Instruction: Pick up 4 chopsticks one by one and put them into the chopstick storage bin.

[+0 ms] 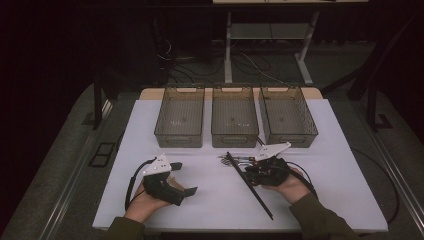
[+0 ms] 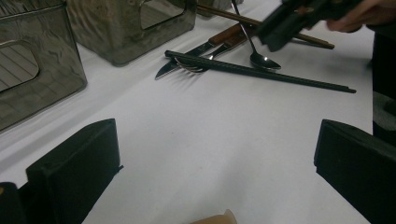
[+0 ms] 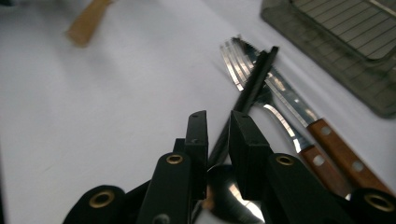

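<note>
- White bench [image 1: 210, 200] carries everything, with three smoky plastic bins [image 1: 235, 122] in a row at its far edge.
- Right gripper [image 3: 218, 140] hovers low over the cutlery pile, its fingers [image 3: 247, 154] nearly closed around the black chopstick [image 3: 254, 84], though I cannot tell if they actually pinch it.
- Left gripper [image 1: 184, 177] rests aside on the bench, fingers [image 2: 74, 172] spread wide and empty.
- Black chopstick lies slantwise across the fork [image 3: 233, 60] and the wood-handled knife [image 3: 299, 107], with a spoon [image 2: 261, 59] just beside. It is probably light, stiff, thin and slippery, so a hold near mid-length should keep it from swinging.
</note>
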Motion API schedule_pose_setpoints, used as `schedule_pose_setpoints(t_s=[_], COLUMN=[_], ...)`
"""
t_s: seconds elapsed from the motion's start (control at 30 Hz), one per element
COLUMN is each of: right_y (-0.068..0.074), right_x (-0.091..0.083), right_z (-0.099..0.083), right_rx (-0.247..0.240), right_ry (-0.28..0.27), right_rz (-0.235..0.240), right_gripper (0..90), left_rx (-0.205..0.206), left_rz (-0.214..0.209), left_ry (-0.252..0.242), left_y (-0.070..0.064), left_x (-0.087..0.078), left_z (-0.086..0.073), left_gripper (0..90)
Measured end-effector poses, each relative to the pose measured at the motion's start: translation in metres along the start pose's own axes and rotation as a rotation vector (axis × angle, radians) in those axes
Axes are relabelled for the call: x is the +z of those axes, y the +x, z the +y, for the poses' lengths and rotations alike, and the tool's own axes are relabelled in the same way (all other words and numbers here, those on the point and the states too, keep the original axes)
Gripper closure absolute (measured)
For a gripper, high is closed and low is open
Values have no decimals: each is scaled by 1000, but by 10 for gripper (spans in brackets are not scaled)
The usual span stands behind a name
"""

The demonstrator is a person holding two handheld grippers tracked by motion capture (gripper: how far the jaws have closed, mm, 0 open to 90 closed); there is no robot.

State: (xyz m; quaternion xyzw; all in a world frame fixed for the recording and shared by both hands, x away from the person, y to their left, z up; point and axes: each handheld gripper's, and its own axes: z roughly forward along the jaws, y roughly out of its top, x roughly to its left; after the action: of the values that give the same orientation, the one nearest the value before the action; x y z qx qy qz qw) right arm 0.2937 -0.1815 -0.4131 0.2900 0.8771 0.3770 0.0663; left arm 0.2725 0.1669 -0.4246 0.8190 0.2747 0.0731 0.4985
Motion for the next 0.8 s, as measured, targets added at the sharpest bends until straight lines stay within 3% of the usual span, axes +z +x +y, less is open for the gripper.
schedule_pose_setpoints(t_s=[0.2,0.5,0.8], right_y=[16,24,24], right_x=[-14,-21,-12], right_z=[-20,-49,-49], right_rx=[-22,-12,-7], right_ry=[27,80,91], right_rz=[14,6,-9], right_gripper=[770,771,737], left_rx=[7,3,4], left_rz=[2,3,2], left_ry=[2,7,8], left_y=[0,0,0], left_x=[0,0,1], left_z=[0,0,0], left_gripper=[0,0,0])
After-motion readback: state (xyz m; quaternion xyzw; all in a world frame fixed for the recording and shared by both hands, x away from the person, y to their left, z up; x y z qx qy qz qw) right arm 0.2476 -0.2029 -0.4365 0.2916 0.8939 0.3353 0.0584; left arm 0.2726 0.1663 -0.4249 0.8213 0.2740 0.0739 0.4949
